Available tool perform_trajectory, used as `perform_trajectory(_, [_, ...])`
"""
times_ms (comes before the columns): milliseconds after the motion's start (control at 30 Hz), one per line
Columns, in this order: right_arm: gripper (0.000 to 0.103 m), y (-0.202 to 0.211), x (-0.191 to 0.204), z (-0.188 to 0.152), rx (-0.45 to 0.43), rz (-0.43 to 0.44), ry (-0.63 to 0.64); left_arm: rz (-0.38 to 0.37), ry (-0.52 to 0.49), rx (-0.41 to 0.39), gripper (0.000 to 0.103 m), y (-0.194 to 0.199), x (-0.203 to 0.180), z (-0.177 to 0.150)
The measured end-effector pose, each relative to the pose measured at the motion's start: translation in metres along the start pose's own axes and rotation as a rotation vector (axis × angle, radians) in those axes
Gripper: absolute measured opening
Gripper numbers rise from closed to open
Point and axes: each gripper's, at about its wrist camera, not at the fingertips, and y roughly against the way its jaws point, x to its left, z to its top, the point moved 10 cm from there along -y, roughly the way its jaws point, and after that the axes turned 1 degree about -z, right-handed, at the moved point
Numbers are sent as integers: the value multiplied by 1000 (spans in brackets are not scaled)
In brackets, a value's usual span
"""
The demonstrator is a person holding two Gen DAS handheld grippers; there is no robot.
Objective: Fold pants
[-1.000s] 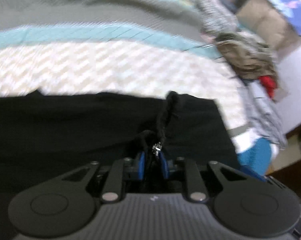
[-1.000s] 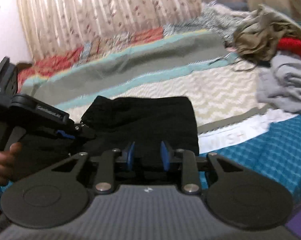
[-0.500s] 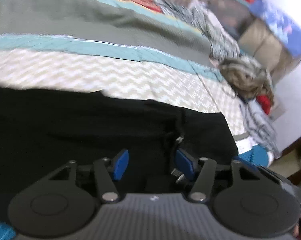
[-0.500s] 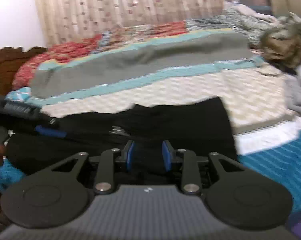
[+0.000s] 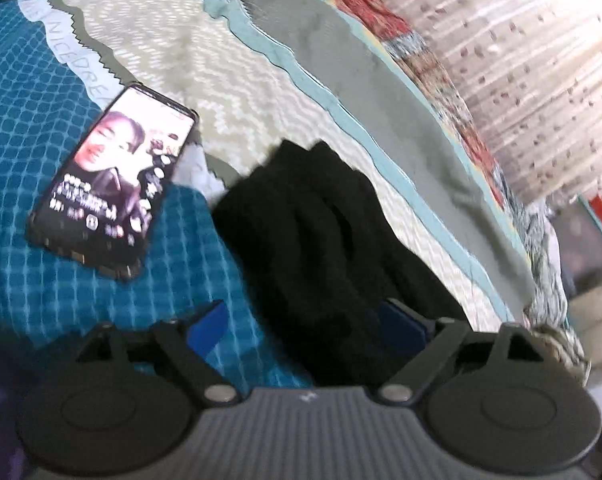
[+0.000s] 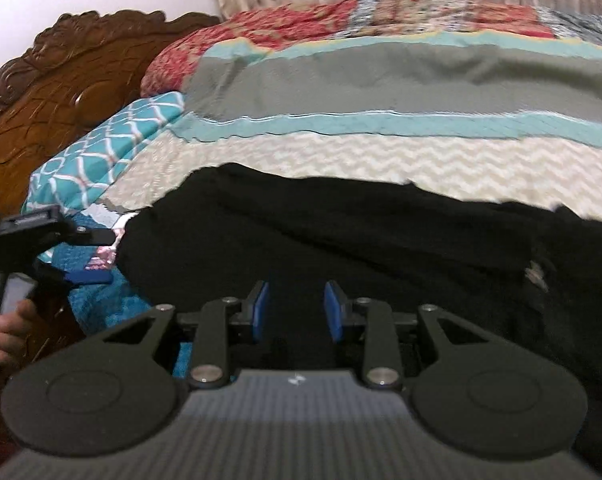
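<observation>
- The black pants are seen spread across the striped bedspread, on its chevron band and blue checked edge, lengthwise from left to right in the right wrist view
- In the left wrist view the pants are seen end-on, bunched in folds, just beside a lit phone lying on the blue checked part
- The left gripper is held wide apart; its jaws have just been opening, and black cloth lies between them without being pressed by the pads
- The left gripper is also seen at the pants' left end, with a hand on its handle
- The right gripper is held narrowly parted over the cloth; whether anything is pinched cannot be told
- A carved wooden headboard is seen at the left
</observation>
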Motion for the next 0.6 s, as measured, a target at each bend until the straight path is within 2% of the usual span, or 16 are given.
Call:
perform_trajectory(100, [34, -12, 9, 16, 12, 29, -31, -22, 45, -11, 99, -19, 8, 13])
perform_trajectory(200, [33, -28, 17, 24, 42, 55, -91, -58, 139, -10, 102, -39, 17, 24])
perform_trajectory(333, [26, -54, 34, 40, 87, 98, -137, -64, 150, -29, 102, -49, 21, 32])
perform_trajectory(367, [25, -60, 40, 46, 93, 108, -139, -67, 140, -38, 98, -48, 21, 33])
perform_trajectory(400, [24, -68, 47, 51, 99, 125, -143, -62, 129, -51, 73, -47, 22, 34])
perform_trajectory(467, [24, -88, 62, 58, 124, 159, -160, -19, 133, -54, 49, -50, 30, 33])
perform_trajectory(567, [24, -131, 71, 48, 214, 150, -183, -45, 175, -68, 29, -51, 33, 32])
perform_trajectory(600, [24, -151, 72, 36, 274, 131, -189, -44, 164, -71, 27, -51, 30, 31])
